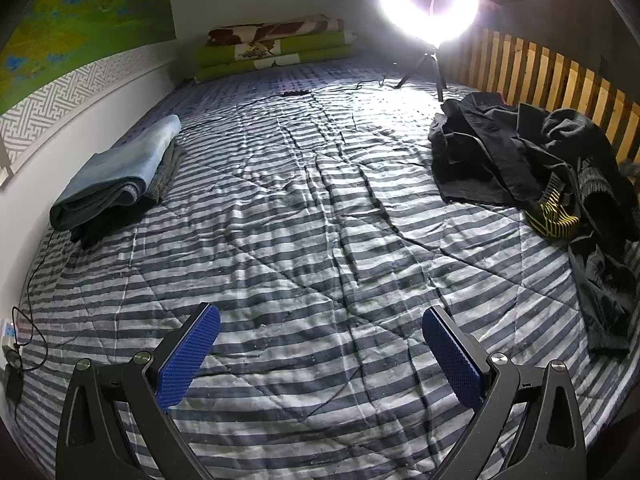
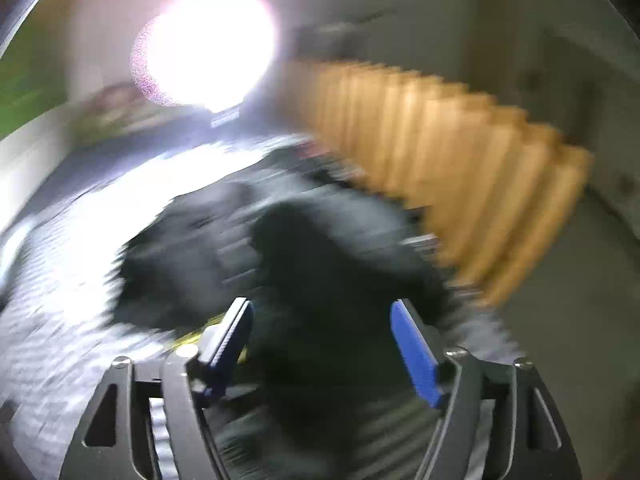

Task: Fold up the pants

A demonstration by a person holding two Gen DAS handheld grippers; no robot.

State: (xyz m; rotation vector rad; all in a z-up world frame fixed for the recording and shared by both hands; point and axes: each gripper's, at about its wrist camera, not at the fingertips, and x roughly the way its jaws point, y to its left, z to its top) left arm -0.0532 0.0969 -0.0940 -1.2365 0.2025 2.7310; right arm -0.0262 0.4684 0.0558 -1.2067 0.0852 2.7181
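A heap of dark crumpled clothes (image 1: pixel 520 152) lies at the right side of the bed, with a black and yellow banded piece (image 1: pixel 554 216) in it. Against the left wall sits a stack of folded blue-grey garments (image 1: pixel 120 176). My left gripper (image 1: pixel 320 312) hangs open over the striped bedspread (image 1: pixel 300 220), nothing between its blue pads. The right wrist view is badly blurred. My right gripper (image 2: pixel 320 304) stands open above the dark heap (image 2: pixel 320 248), and dark cloth shows in the gap behind its pads (image 2: pixel 416 352); no grip is visible.
A bright ring light (image 1: pixel 428 0) on a tripod stands at the far end of the bed. A wooden slat rail (image 1: pixel 560 80) runs along the right side. Folded green and brown blankets (image 1: pixel 276 48) lie at the head. Cables (image 1: pixel 24 340) trail along the left edge.
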